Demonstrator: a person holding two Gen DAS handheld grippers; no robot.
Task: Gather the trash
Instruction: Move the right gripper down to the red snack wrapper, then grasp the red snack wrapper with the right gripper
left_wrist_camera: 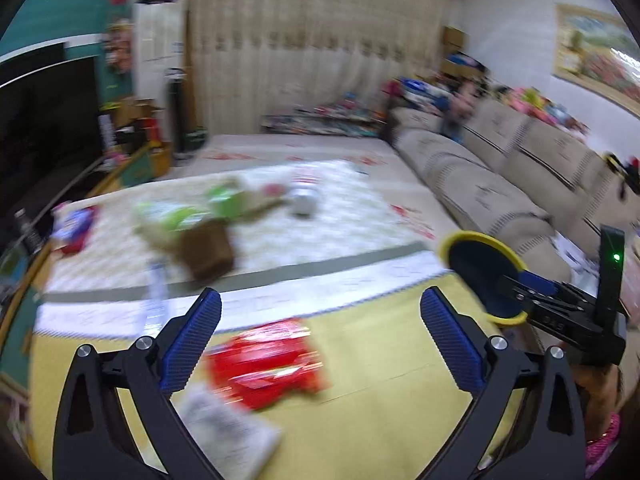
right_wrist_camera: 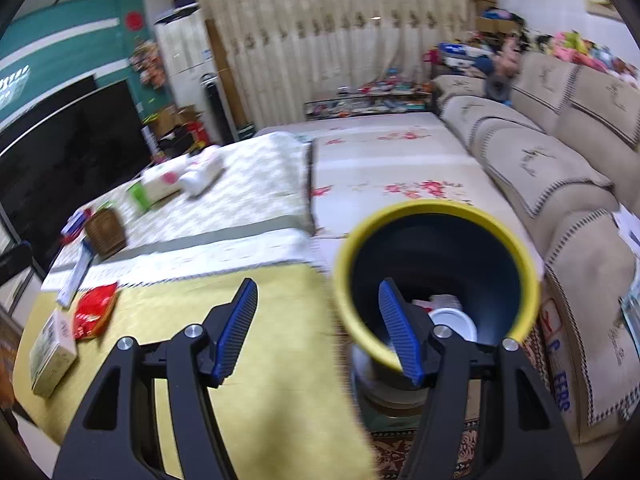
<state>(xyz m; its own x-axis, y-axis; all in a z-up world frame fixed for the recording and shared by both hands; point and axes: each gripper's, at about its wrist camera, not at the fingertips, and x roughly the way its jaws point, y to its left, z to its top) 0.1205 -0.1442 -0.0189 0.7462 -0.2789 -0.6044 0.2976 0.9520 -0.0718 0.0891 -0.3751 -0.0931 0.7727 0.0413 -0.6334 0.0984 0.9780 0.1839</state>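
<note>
My left gripper [left_wrist_camera: 320,300] is open wide over the yellow tablecloth [left_wrist_camera: 380,380], with nothing between its fingers. Just below and beyond it lies a red wrapper [left_wrist_camera: 268,360], blurred, and beside it a white box [left_wrist_camera: 228,432]. The right wrist view also shows the red wrapper [right_wrist_camera: 94,312] and the white box [right_wrist_camera: 52,352], at the far left. A dark bin with a yellow rim [right_wrist_camera: 436,206] tilts towards me at the table's right edge. My right gripper [right_wrist_camera: 318,290] is open. Its right finger is inside the bin, its left finger is outside and clear of the rim. A white cup [right_wrist_camera: 452,320] lies in the bin.
Further along the table stand a brown basket [right_wrist_camera: 106,232], a tissue pack [right_wrist_camera: 160,182], a white bottle [right_wrist_camera: 200,176] and green packets [left_wrist_camera: 188,212]. A beige sofa [right_wrist_camera: 560,184] runs along the right and a dark TV [right_wrist_camera: 60,148] stands at the left. A hand [left_wrist_camera: 600,392] holds the right gripper.
</note>
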